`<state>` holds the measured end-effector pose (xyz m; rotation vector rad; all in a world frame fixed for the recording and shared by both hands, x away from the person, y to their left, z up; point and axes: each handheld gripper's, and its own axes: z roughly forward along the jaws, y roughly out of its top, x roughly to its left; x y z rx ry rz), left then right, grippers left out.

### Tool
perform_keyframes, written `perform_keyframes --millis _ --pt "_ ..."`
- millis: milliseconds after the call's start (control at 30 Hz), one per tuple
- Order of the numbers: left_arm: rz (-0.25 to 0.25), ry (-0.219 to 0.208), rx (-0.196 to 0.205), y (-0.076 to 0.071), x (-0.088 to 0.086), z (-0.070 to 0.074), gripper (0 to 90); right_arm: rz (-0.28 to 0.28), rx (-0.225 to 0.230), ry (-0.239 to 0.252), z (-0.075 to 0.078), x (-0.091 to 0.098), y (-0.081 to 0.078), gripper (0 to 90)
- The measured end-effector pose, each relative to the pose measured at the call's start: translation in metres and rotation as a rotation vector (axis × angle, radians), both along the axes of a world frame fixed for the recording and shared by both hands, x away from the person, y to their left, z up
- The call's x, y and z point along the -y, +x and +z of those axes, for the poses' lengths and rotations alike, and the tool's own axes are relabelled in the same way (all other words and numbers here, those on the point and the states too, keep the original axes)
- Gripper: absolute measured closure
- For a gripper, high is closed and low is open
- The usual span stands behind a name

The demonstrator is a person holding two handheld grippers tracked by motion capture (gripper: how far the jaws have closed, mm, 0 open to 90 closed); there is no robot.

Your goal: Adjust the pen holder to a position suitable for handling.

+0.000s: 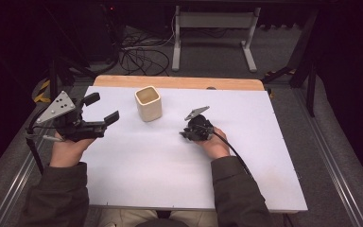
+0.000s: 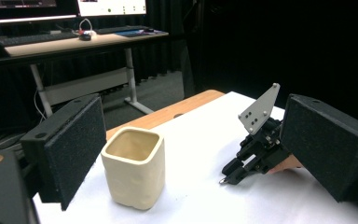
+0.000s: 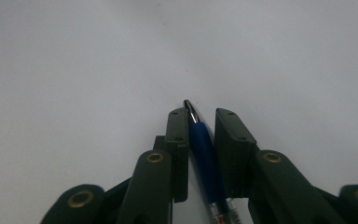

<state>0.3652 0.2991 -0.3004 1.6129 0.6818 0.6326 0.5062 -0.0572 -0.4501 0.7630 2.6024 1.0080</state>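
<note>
A single slim blue pen with a metal tip [image 3: 204, 156] lay on the white table [image 1: 160, 161], seemingly pinched between the closed jaws of the right gripper [image 3: 200, 122]. One cream square ceramic cup [image 1: 148, 103] stood nearby. The left gripper [image 1: 105, 109] was open, empty.

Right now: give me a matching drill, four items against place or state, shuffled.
Items:
1. cream square ceramic cup
2. blue ballpoint pen
3. left gripper
4. right gripper

States:
A. jaws wide apart, nothing between them
B. lying on the white table, tip forward
C. standing upright, empty
D. jaws closed on the pen

Pairs: 1-C, 2-B, 3-A, 4-D
</note>
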Motion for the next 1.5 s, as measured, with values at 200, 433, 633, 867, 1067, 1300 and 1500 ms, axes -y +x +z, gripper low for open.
perform_keyframes --millis 200,433,633,867,1067,1300,1500 --pt "-0.002 0.002 0.000 0.000 0.001 -0.001 8.1 -0.017 0.003 0.027 0.003 0.002 -0.001 80.0" --pt "-0.005 0.005 -0.003 0.001 0.003 -0.002 8.2 -0.022 0.040 0.114 0.019 0.008 -0.006 80.2" --pt "-0.008 0.007 0.000 0.002 0.005 -0.003 8.3 -0.008 0.082 0.197 0.034 0.011 -0.016 80.2" --pt "-0.014 0.003 0.006 0.002 0.006 -0.005 9.1 0.001 0.146 0.273 0.047 0.013 -0.026 80.3" --pt "-0.025 0.000 0.015 0.004 0.009 -0.008 9.8 -0.002 0.170 0.313 0.053 0.017 -0.031 80.3" --pt "-0.043 0.002 0.017 0.006 0.017 -0.013 10.0 0.003 0.204 0.360 0.063 0.020 -0.039 80.3" --pt "-0.054 0.020 0.008 0.008 0.025 -0.021 10.0 0.003 0.241 0.423 0.074 0.025 -0.046 80.3"
